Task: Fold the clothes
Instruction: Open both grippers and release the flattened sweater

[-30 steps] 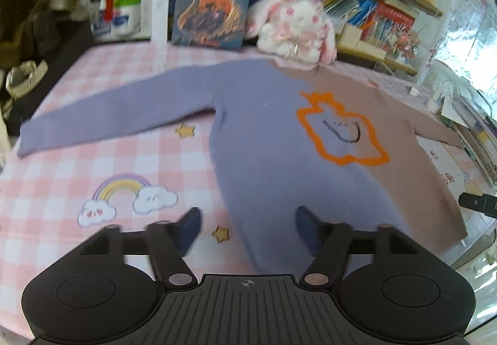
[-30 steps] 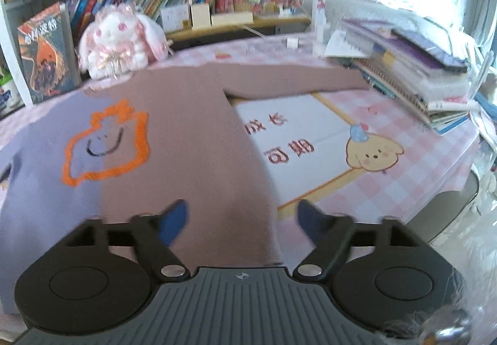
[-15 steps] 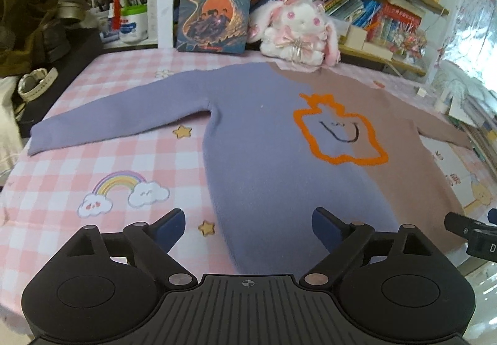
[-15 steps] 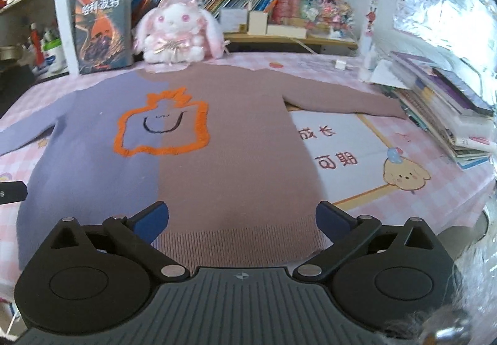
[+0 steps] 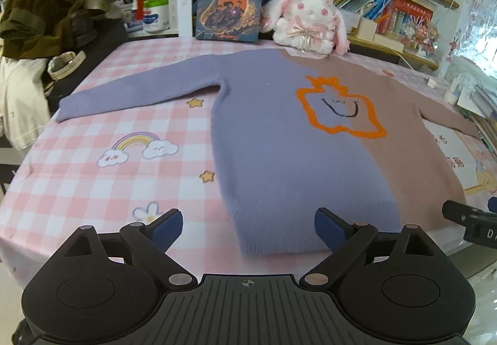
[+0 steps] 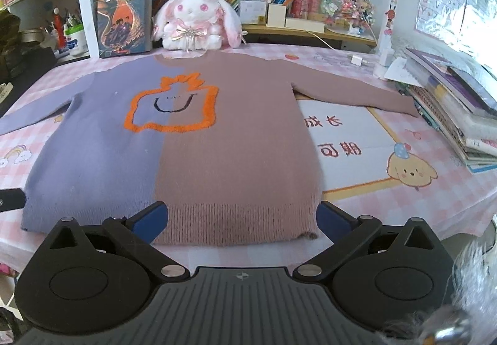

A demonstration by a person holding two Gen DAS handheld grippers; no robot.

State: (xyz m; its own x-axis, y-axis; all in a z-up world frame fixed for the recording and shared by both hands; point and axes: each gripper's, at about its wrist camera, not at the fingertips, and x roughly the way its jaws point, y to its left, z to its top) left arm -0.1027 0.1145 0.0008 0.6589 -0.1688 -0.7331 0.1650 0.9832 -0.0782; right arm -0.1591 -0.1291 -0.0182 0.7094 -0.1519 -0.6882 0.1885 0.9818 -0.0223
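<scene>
Bare tablecloth (image 5: 102, 189) flanks the sweater (image 6: 217, 143); plush rabbit (image 6: 194, 25) and stacked books (image 6: 459, 115) crowd its edges.

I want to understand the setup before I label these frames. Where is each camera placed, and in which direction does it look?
Left wrist: sits on the left claw, near the table's front edge, looking across the purple half of the sweater toward the bookshelf; its own open fingers show.
Right wrist: sits on the right claw, looking over the sweater's brown half and hem toward the same shelf; its open fingers show.
Shared: sweater, plush rabbit, Harry Potter book, checked tablecloth.
</scene>
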